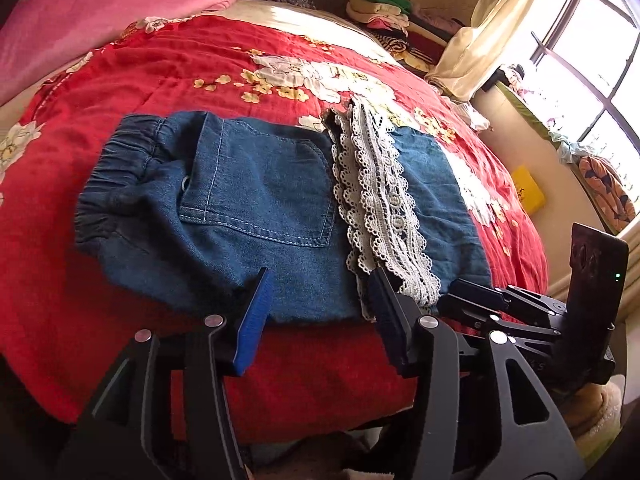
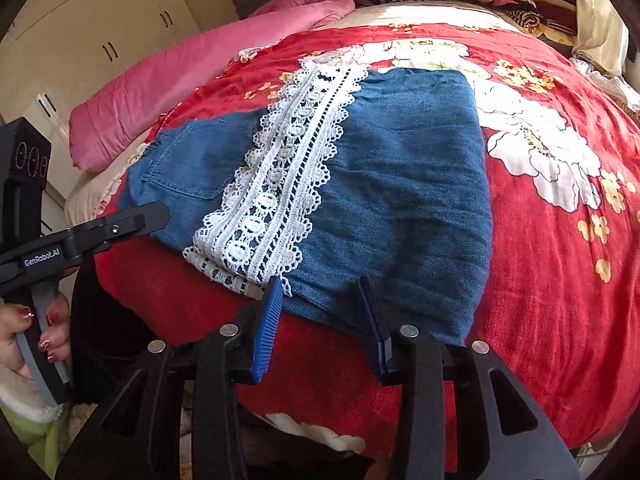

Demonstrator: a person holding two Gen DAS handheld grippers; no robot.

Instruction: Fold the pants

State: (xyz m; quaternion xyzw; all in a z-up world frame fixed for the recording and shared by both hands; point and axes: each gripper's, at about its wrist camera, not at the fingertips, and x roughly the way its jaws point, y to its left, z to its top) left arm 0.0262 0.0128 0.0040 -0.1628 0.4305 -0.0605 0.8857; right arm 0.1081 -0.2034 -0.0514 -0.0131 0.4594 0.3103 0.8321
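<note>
The pants [image 1: 256,200] are laid folded on the red floral bedspread [image 1: 160,64] of the bed, near its front edge, with the elastic waistband to the left and a white lace trim [image 1: 380,208] crossing the denim. The left tongs [image 1: 320,284] are spread at the near hem, one pad beside the lace end, nothing pinched. The right tongs [image 2: 320,292] are likewise spread over the near hem, just right of the lace, with no cloth gripped. A hand [image 2: 36,332] is seen holding the left handle.
</note>
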